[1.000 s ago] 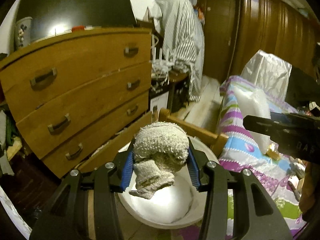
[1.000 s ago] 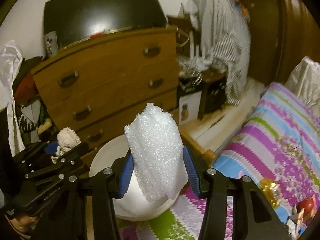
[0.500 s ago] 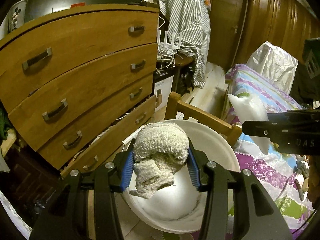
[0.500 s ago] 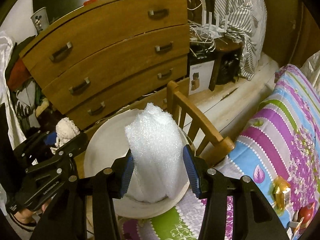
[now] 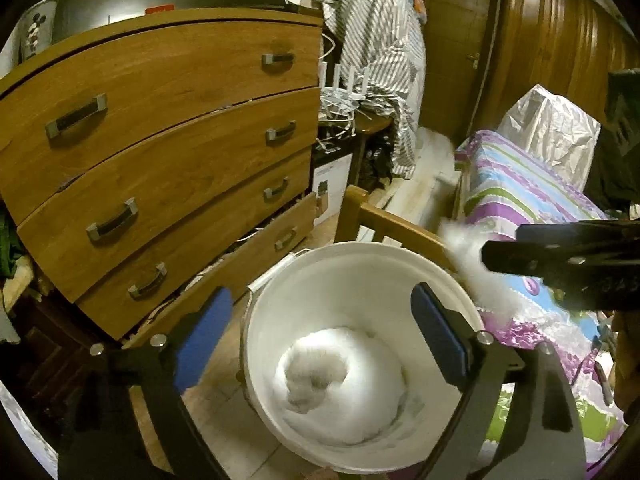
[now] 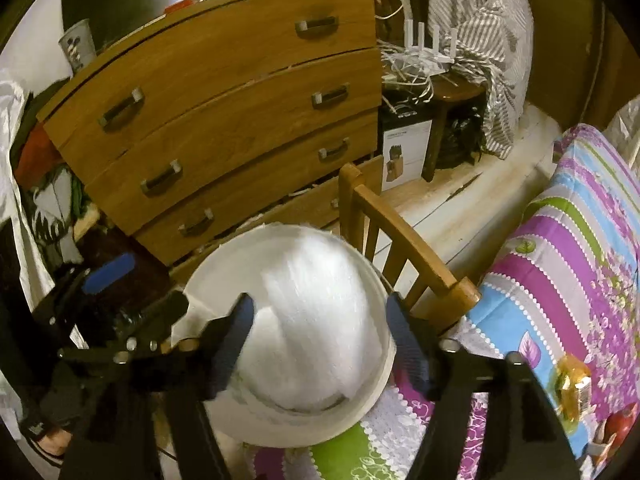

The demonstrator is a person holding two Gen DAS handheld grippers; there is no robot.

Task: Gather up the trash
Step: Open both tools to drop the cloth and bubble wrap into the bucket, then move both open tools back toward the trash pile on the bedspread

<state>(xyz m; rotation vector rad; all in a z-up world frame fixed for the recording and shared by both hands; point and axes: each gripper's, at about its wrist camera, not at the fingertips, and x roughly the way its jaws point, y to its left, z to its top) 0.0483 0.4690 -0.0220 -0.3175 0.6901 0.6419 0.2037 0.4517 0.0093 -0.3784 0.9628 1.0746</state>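
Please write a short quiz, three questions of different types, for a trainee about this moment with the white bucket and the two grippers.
1. True or false: the left gripper is shut on the knitted rag.
2. Where does the knitted rag lie now? A) on the bed B) inside the white bucket C) in an open drawer
3. Fill in: between the right gripper's jaws, which have just been opening, a blurred piece of white ______ wrap shows above the bucket.

Key
1. False: its jaws stand wide, having just been opening, with nothing between them.
2. B
3. bubble
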